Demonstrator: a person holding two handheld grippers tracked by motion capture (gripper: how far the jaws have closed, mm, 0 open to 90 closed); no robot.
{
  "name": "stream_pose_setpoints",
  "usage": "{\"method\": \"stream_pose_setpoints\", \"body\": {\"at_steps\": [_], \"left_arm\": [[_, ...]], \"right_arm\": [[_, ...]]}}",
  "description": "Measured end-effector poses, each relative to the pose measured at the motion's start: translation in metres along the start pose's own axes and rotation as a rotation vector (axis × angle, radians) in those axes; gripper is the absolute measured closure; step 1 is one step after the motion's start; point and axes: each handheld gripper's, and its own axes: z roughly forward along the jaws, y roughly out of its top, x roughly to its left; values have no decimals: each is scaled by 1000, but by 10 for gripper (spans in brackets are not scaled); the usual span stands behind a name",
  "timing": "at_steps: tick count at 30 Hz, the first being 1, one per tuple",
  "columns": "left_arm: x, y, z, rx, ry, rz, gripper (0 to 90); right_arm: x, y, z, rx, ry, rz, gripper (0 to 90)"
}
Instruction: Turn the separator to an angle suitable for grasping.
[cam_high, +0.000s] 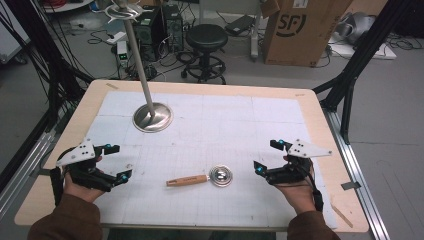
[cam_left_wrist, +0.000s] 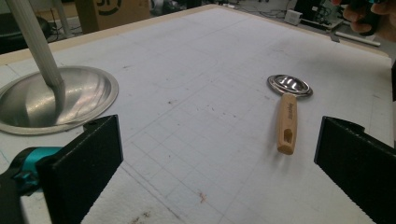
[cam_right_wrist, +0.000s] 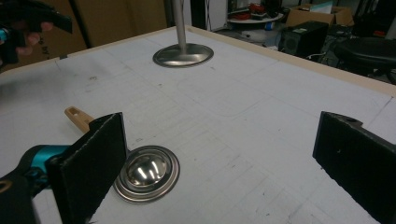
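A ladle (cam_high: 202, 178) with wooden handle lies flat on the white mat btwn both grippers. Its long axis runs left-right, metal bowl toward the right gripper (cam_high: 270, 156), which is nearer. The left gripper (cam_high: 116, 162) is farther off. Both have jaws spread wide, holding nothing. A cardboard box (cam_high: 300, 30) behind the table reads "SF".

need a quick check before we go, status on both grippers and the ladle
Left gripper open, empty. Right gripper open, empty. Ladle flat on table between them, untouched. Path clear.
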Motion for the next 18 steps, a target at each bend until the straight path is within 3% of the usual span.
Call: {"method": "stream_pose_setpoints", "body": {"at_steps": [18], "left_arm": [[2,2,6,-5,-8,7,16]], "right_arm": [[4,-1,-5,16,-6,-18,18]]}}
